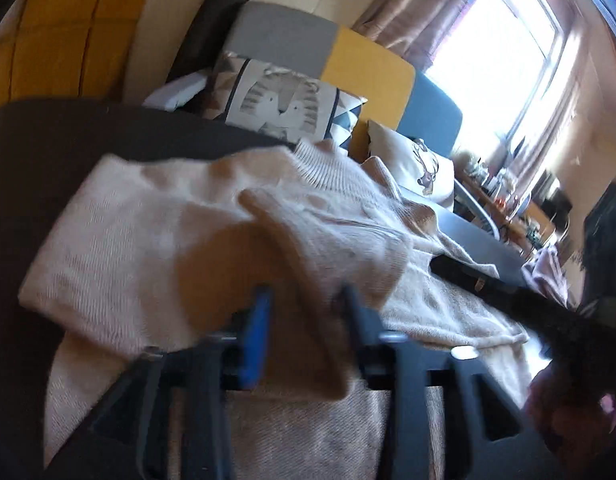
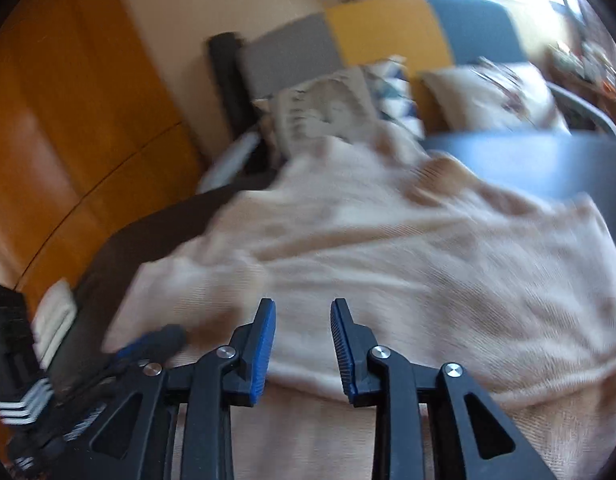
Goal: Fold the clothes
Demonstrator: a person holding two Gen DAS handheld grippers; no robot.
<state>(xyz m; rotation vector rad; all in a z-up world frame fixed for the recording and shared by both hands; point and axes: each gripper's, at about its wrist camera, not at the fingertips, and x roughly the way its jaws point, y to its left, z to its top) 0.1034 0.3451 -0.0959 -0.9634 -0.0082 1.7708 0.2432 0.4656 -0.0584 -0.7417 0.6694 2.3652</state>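
Note:
A cream knit sweater (image 1: 212,216) with a ribbed collar (image 1: 319,166) lies spread on a dark brown seat (image 1: 68,140). One loose fold of it is turned over toward the camera. That fold hangs between the fingers of my left gripper (image 1: 308,320), whose jaws stand apart, and the blue pad (image 1: 255,332) does not press on the cloth. In the right wrist view the sweater (image 2: 407,248) fills the middle. My right gripper (image 2: 303,308) hovers open over its near edge with nothing between its pads. The left gripper (image 2: 164,338) appears blurred at the sweater's lower left corner.
Patterned cushions (image 1: 284,100) and a deer cushion (image 1: 419,164) lean on a grey, yellow and blue backrest (image 1: 367,68) behind the sweater. A dark blue-grey tabletop (image 2: 527,160) borders the sweater on the right. An orange wooden cabinet (image 2: 68,120) stands at left. A bright window (image 1: 499,48) is at far right.

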